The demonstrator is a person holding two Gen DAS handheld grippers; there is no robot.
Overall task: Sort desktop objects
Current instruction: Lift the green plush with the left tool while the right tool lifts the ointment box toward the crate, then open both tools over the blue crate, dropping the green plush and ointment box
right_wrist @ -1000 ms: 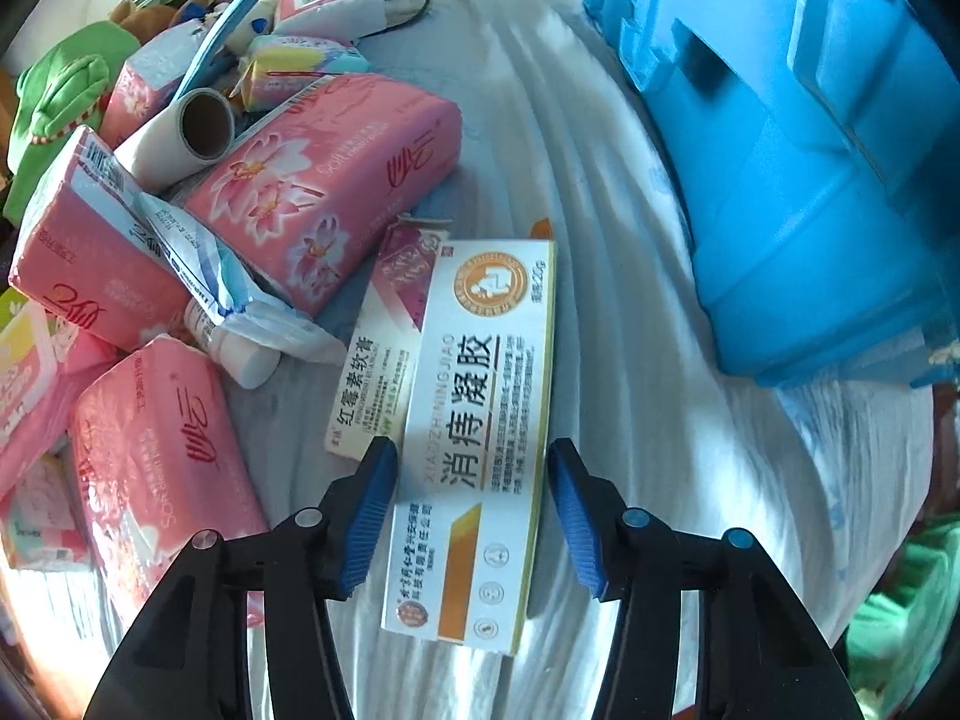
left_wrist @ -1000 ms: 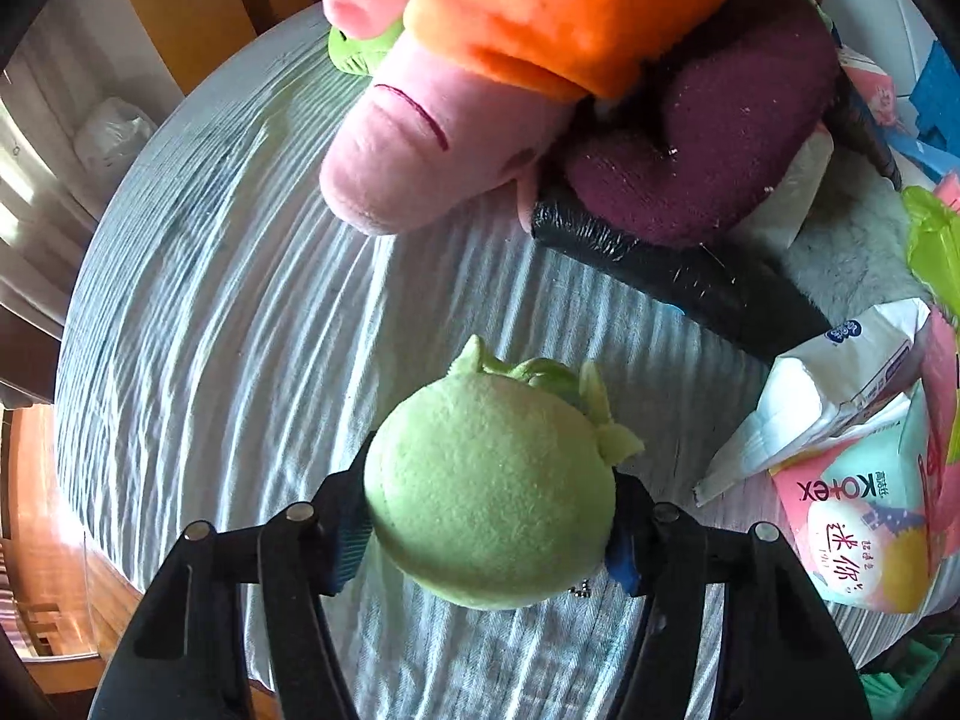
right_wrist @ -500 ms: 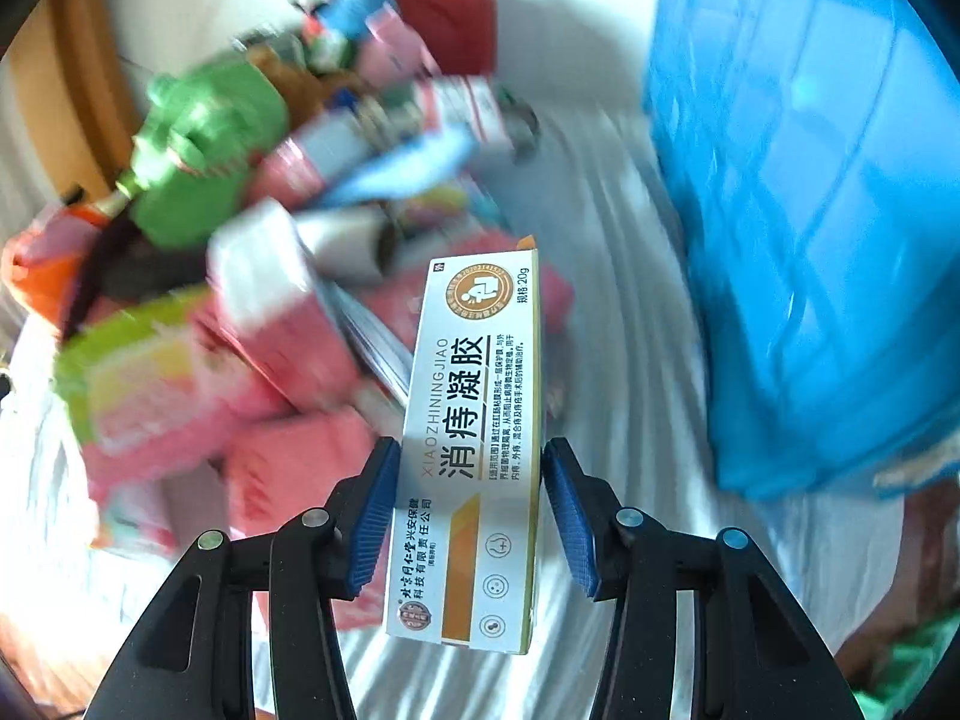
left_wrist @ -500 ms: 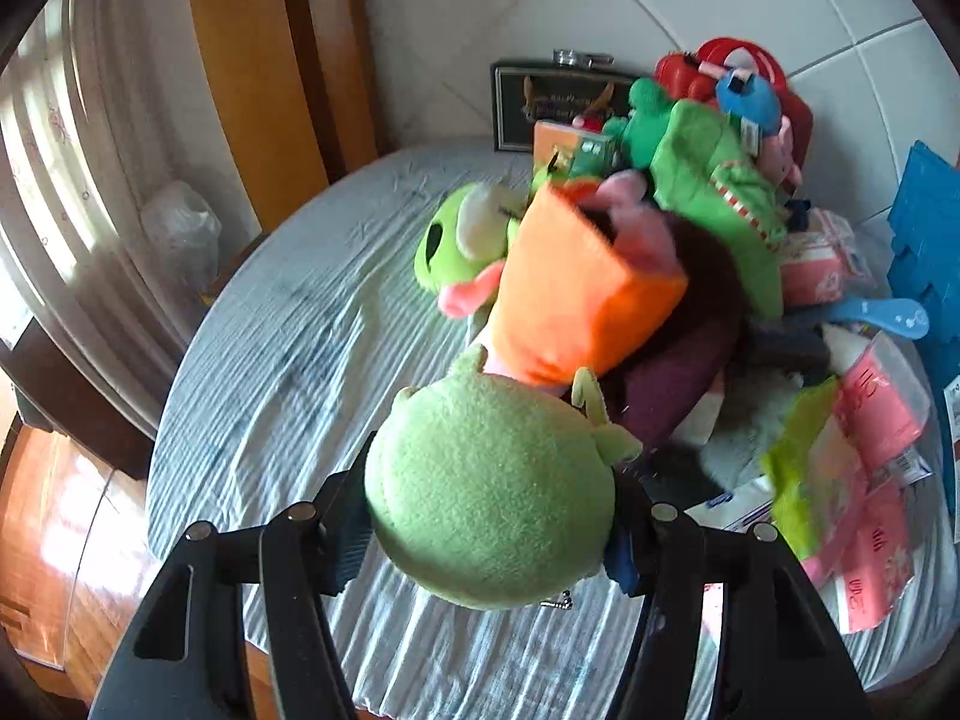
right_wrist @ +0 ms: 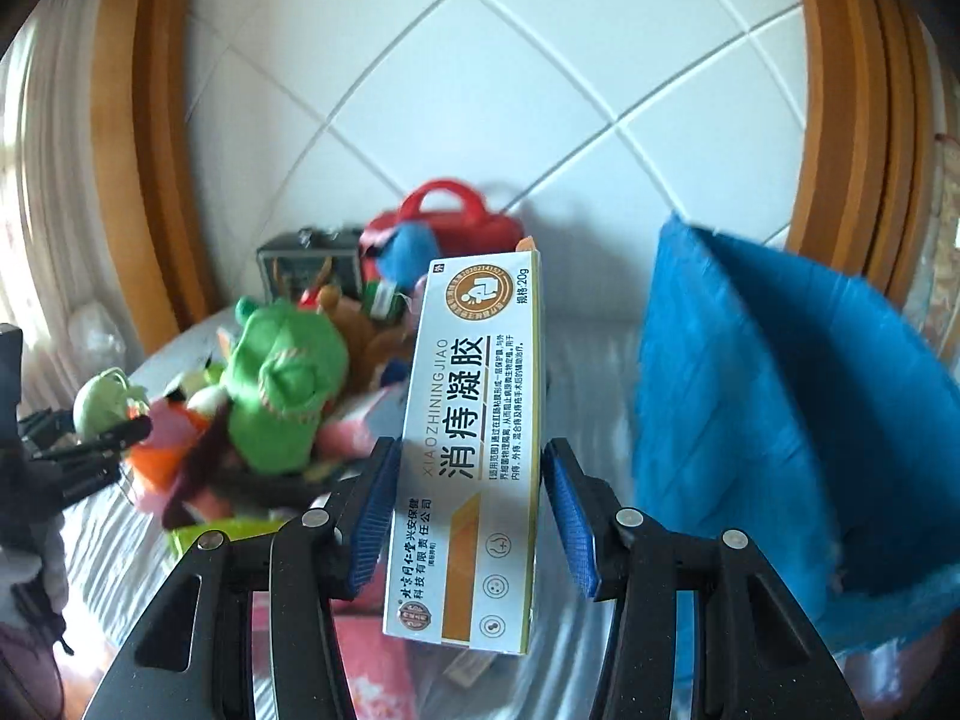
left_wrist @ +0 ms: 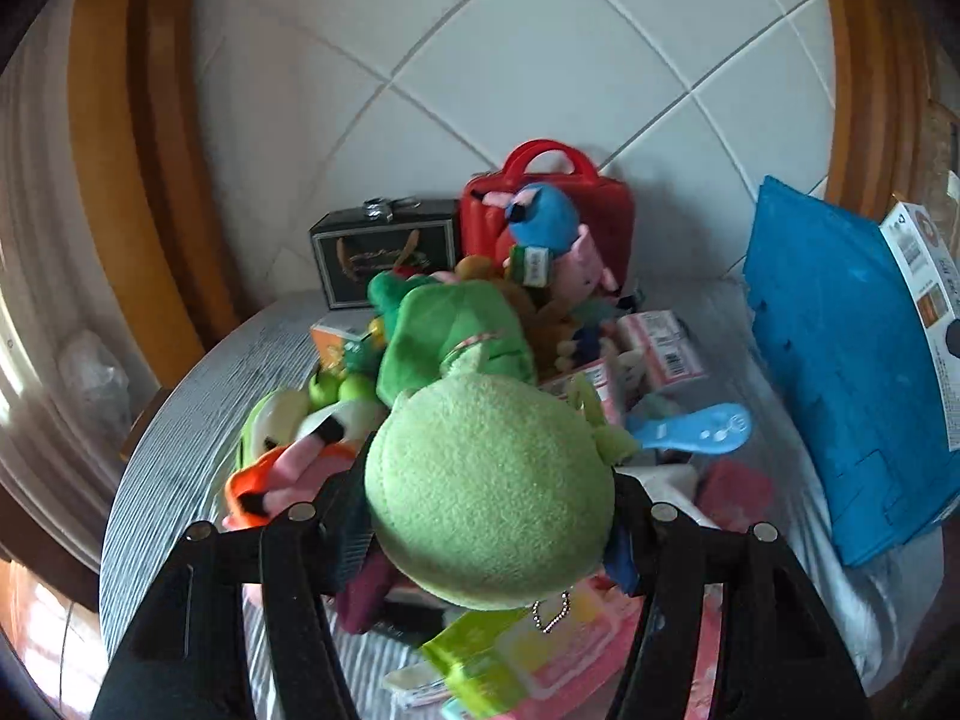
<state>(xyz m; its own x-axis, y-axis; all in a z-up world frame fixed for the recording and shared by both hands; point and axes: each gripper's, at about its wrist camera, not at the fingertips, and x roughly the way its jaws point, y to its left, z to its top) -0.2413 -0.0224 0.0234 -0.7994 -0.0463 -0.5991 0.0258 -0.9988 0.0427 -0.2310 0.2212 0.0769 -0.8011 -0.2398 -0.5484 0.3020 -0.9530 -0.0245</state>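
Observation:
My left gripper (left_wrist: 489, 525) is shut on a round green plush toy (left_wrist: 489, 495) and holds it high above the table. The same toy and gripper show at the far left of the right wrist view (right_wrist: 105, 399). My right gripper (right_wrist: 471, 507) is shut on a long white and orange ointment box (right_wrist: 474, 438) with Chinese print, held upright in the air. That box also shows at the right edge of the left wrist view (left_wrist: 930, 294).
A pile of plush toys (left_wrist: 456, 336), pink tissue packs (left_wrist: 660, 342) and a blue handle (left_wrist: 696, 435) covers the striped tablecloth (left_wrist: 180, 450). A blue bin (left_wrist: 840, 372) stands at the right. A red case (left_wrist: 540, 204) and a dark box (left_wrist: 384, 249) stand against the tiled wall.
Both grippers have risen well above the table with their objects and tilted up, so the wall and the whole pile came into view.

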